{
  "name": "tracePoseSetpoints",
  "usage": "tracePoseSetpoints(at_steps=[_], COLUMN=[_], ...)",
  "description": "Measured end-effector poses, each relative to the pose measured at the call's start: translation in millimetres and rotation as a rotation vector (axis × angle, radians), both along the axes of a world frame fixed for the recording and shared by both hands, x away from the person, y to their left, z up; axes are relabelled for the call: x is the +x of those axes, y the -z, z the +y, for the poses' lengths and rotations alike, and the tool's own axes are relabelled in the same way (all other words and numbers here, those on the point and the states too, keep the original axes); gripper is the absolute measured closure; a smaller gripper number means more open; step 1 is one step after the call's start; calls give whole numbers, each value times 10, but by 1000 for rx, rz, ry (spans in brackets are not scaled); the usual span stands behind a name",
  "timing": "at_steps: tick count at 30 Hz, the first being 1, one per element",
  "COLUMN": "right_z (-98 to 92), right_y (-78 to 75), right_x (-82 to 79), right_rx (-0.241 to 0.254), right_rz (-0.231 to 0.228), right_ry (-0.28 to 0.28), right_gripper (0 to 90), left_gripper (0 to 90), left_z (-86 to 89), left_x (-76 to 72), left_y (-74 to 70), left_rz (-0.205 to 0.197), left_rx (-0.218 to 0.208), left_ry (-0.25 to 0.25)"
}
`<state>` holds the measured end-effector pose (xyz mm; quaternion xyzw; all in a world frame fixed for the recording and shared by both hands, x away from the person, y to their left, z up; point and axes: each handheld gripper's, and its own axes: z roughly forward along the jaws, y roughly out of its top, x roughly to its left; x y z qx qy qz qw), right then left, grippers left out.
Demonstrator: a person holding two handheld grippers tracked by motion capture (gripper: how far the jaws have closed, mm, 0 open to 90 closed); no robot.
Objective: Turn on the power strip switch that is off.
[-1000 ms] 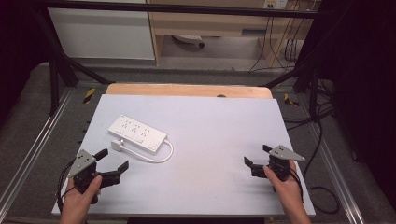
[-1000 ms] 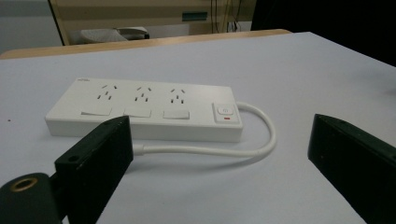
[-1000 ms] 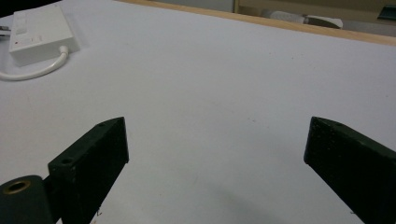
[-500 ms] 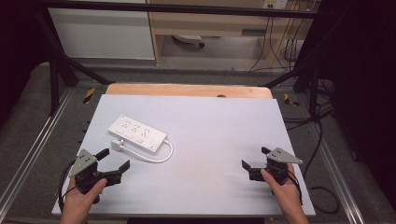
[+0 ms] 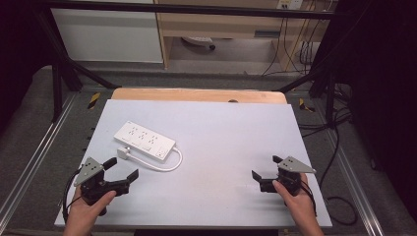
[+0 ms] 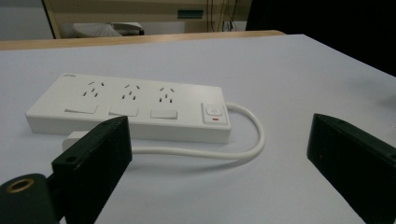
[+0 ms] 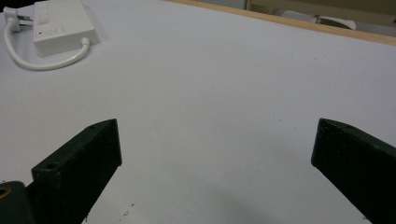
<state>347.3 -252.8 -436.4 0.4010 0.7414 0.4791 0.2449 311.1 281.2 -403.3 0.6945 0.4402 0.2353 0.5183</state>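
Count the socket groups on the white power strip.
3, in a row along the top of the power strip: one near its far end, one in the middle, one beside the switch. None looks hidden.

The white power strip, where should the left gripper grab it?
Probably across the narrow width of the power strip, near its bare end away from the cord. It lies flat, so come from above with the open left gripper.

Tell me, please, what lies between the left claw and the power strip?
The strip's own white cable and plug lie between the left claw and the power strip, clearest in the left gripper view.
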Motion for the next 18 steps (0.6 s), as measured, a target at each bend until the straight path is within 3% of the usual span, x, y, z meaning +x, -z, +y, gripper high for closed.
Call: tracePoseSetpoints(at_steps=[6, 18], right_z=[13, 33], right_y=[-4, 4], right_x=[-8, -15], right_rx=[-8, -23], right_rz=[-3, -5], right_ry=[-17, -21], right_gripper=[20, 19], left_gripper=[62, 65], left_z=[-56, -105], left_x=[-1, -60], left_y=[-11, -137], left_rz=[14, -32], left_rx=[9, -2], left_ry=[8, -26])
